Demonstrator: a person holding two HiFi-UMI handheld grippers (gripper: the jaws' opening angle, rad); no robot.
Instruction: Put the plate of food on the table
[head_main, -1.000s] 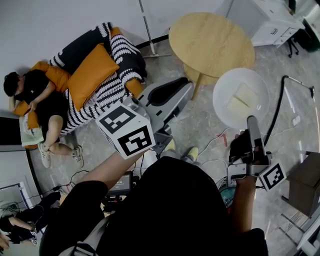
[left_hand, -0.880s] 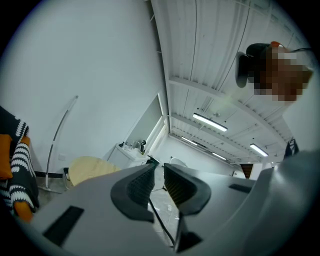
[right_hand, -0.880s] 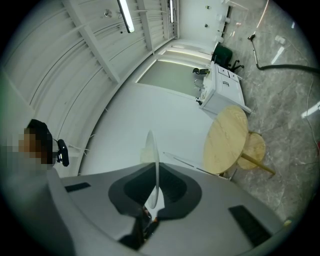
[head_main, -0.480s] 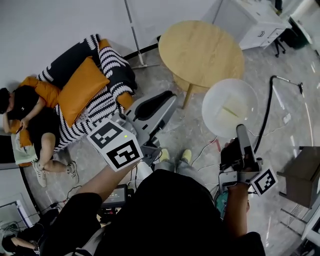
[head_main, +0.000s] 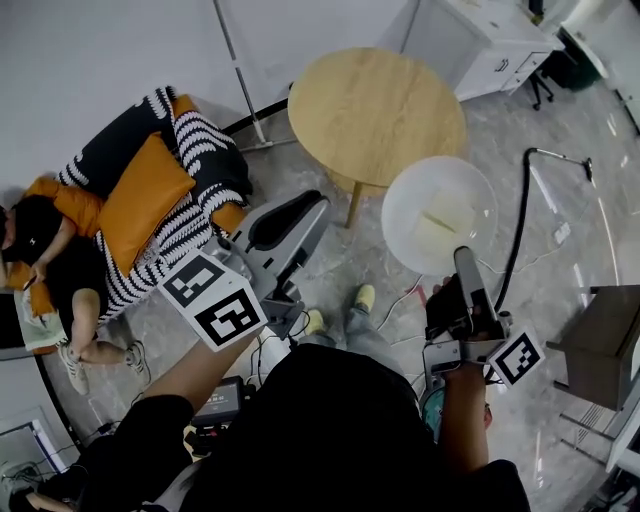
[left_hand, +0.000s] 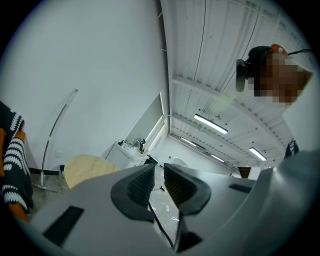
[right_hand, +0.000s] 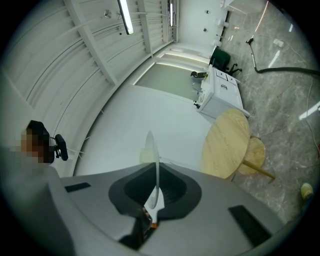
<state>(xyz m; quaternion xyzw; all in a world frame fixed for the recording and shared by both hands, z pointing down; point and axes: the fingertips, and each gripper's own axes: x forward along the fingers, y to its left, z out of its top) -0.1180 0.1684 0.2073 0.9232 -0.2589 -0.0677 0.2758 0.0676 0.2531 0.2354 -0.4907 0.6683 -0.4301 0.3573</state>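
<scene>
A white plate (head_main: 440, 215) with pale food slices (head_main: 443, 222) hangs level over the floor, just in front and to the right of the round wooden table (head_main: 375, 110). My right gripper (head_main: 464, 268) is shut on the plate's near rim. In the right gripper view the plate (right_hand: 151, 160) shows edge-on, pinched in the right gripper (right_hand: 155, 195), with the table (right_hand: 225, 145) beyond. My left gripper (head_main: 300, 215) is held out to the left, over the floor. In its own view the left gripper (left_hand: 157, 172) has a narrow gap between its pads and holds nothing.
A striped armchair with an orange cushion (head_main: 150, 190) stands at the left, with a person (head_main: 45, 240) lying beside it. A white cabinet (head_main: 480, 40) is behind the table. A black hose (head_main: 520, 220) curves over the floor at the right, near a dark box (head_main: 605, 340).
The whole scene has slid left and down in the head view. The plate stays in the right gripper's grip, still beside the table. The left gripper has sunk toward the lower left.
</scene>
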